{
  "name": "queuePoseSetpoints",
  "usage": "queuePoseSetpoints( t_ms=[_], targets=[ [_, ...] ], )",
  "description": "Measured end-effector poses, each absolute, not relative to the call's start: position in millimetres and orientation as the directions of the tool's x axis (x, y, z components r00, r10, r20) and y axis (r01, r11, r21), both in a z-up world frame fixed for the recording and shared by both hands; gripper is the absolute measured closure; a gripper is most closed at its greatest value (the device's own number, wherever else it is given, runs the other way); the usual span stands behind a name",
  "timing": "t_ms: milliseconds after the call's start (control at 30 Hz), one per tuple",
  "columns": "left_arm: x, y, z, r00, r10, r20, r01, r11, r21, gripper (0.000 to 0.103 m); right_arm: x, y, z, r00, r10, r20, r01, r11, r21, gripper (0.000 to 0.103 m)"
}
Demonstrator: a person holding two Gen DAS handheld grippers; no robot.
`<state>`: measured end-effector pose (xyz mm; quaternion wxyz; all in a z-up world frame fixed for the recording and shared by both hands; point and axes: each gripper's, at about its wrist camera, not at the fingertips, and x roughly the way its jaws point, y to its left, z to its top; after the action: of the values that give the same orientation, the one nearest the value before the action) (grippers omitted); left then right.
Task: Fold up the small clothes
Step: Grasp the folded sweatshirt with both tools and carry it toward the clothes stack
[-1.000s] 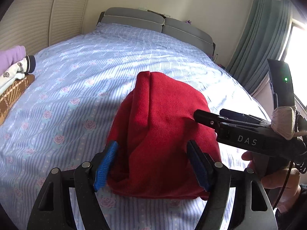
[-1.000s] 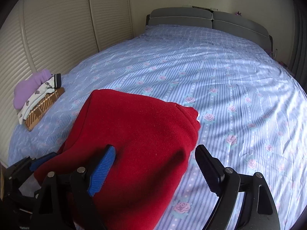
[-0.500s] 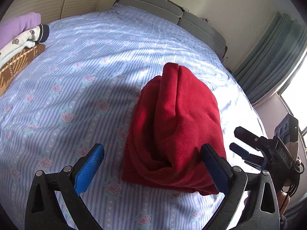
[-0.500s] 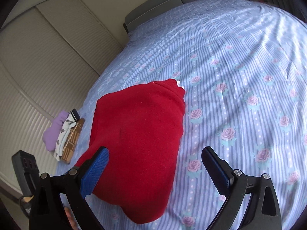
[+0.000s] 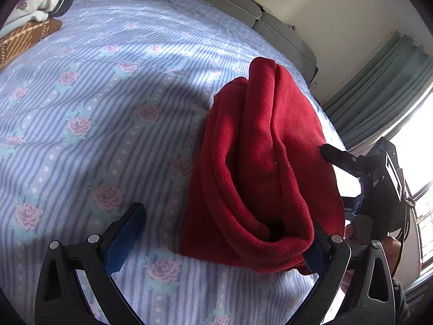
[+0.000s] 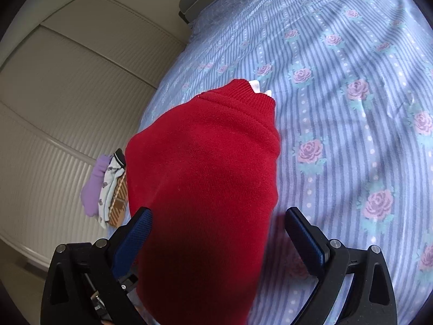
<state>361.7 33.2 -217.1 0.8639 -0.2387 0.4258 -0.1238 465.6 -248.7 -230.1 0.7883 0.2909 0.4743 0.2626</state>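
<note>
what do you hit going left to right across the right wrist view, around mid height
Wardrobe doors → stack of folded clothes → red sweater → rose-print bedsheet.

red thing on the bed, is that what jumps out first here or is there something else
Yes: the folded red garment dominates both views, lying on the blue rose-print bedsheet, with its ribbed collar and a bit of white showing at the far end in the right wrist view. Both grippers are open around it, the left gripper at its near folded edge and the right gripper straddling its bulk. A small stack of folded clothes sits at the bed's edge by the slatted wardrobe.
</note>
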Motion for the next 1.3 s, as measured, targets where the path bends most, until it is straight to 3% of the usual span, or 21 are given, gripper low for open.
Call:
queuePoseSetpoints(
  t_ms=[167,233,300,367,600,1000,1300],
  targets=[
    [364.0,31.0,-222.3,0.624,-0.443,-0.644,0.031,0.837,-0.546,0.001,480.1,-232.7,-240.8,0.370,0.721,-0.585,-0.151,0.668,0.729,0.005],
    [364.1,29.5,-223.1,0.626,-0.471,-0.621,0.055,0.821,-0.568,0.012,482.7,-230.8,-244.4,0.364,0.732,-0.576,-0.148,0.656,0.740,0.005],
    [363.7,25.3,-222.7,0.617,-0.509,-0.601,0.083,0.801,-0.592,0.033,482.1,-227.4,-246.7,0.364,0.736,-0.570,-0.140,0.649,0.748,0.005],
    [361.7,20.9,-220.3,0.626,-0.493,-0.604,0.084,0.813,-0.576,0.036,481.0,-224.8,-245.2,0.367,0.734,-0.572,-0.143,0.652,0.745,0.008],
    [359.6,18.7,-200.4,0.637,-0.478,-0.606,0.108,0.833,-0.543,0.056,473.5,-230.7,-234.0,0.410,0.730,-0.546,-0.133,0.641,0.756,0.033],
    [359.8,57.6,-139.2,0.665,-0.481,-0.571,0.151,0.836,-0.528,0.058,454.6,-203.2,-162.6,0.491,0.693,-0.528,-0.174,0.672,0.719,0.038],
    [353.8,158.6,-62.4,0.736,-0.422,-0.529,0.138,0.859,-0.493,0.058,458.9,-103.9,-89.2,0.506,0.731,-0.458,-0.260,0.635,0.727,0.038]
  ],
)
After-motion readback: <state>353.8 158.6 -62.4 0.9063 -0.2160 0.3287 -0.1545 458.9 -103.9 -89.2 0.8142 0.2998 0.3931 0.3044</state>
